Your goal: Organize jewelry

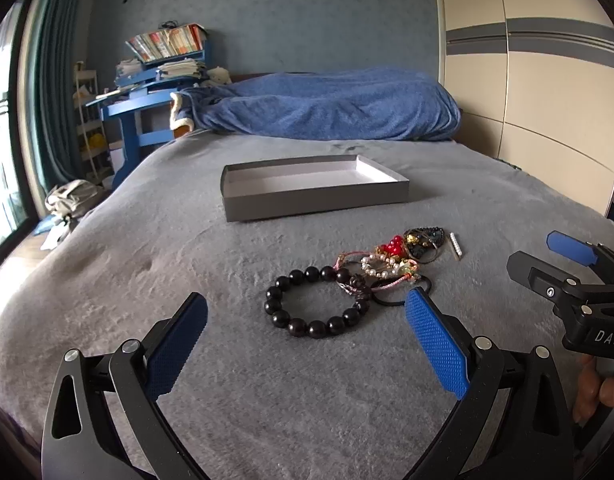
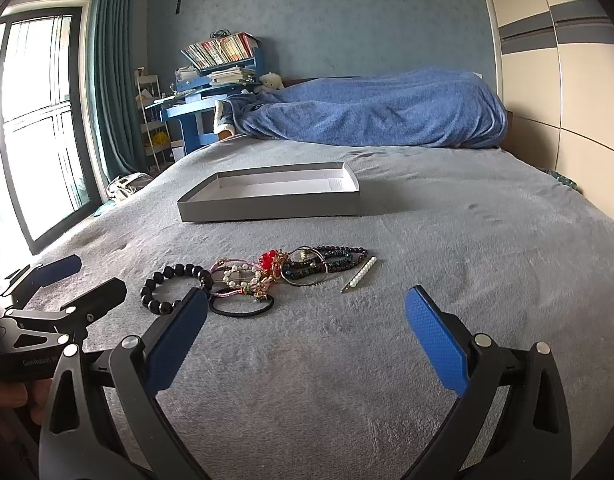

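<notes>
Left gripper point(image 1: 307, 336) and right gripper point(image 2: 307, 332) are held wide apart, nothing gripped. Jewelry pile point(image 1: 379, 268) lies tangled on the blanket point(image 1: 147, 280), near of the grey tray point(image 1: 315, 196). Risk: 1 lifted bracelet point(image 1: 315, 304) may drag snagged cords along.

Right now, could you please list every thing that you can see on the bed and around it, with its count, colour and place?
Box: one, grey, open and empty, on the bed beyond the jewelry.
Beaded bracelet: one, black, left end of the jewelry pile.
Hair tie: one, black, near side of the pile.
Pearl clip: one, white, right of the pile, apart from it.
Tangled bracelets: several, red, pink, pearl and dark, middle of the pile; exact count unclear.
Blanket: one, blue, bunched at the far end.
Desk: one, blue, left of the bed, stacked with books.
Left gripper: one, black with blue pads, open.
Right gripper: one, same colours, open.
</notes>
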A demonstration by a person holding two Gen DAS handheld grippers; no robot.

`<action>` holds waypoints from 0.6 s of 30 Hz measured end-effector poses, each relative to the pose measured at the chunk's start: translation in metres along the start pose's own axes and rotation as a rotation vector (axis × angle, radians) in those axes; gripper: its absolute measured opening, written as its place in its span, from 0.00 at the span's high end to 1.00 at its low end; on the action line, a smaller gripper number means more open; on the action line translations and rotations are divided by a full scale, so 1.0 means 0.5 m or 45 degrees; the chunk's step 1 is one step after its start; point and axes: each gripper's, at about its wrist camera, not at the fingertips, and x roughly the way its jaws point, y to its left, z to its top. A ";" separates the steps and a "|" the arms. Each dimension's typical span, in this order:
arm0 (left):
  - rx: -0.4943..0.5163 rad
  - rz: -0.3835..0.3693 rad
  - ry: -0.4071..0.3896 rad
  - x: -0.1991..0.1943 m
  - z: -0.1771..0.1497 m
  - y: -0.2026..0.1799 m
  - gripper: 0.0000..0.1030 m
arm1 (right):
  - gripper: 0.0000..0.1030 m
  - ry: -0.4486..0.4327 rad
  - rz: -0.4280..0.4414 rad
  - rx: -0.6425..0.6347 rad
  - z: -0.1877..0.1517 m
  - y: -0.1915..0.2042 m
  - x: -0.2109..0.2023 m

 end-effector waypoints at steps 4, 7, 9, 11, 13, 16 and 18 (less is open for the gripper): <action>0.003 0.004 0.004 0.002 -0.001 -0.003 0.05 | 0.05 0.020 -0.005 0.023 0.000 -0.006 0.006; -0.013 -0.006 0.008 0.001 -0.001 0.007 0.04 | 0.05 0.026 -0.003 0.030 0.001 -0.007 0.008; -0.010 -0.010 0.012 0.002 -0.002 0.009 0.04 | 0.05 0.033 -0.003 0.029 0.002 -0.008 0.009; -0.002 -0.022 0.024 0.006 0.002 0.011 0.05 | 0.05 0.044 0.000 0.031 0.003 -0.009 0.010; 0.001 -0.042 0.055 0.019 0.015 0.014 0.05 | 0.05 0.061 0.001 0.036 0.006 -0.011 0.013; 0.014 -0.047 0.089 0.032 0.028 0.024 0.07 | 0.05 0.102 0.007 0.068 0.011 -0.020 0.021; 0.021 -0.054 0.138 0.048 0.031 0.031 0.12 | 0.05 0.119 0.011 0.088 0.013 -0.025 0.024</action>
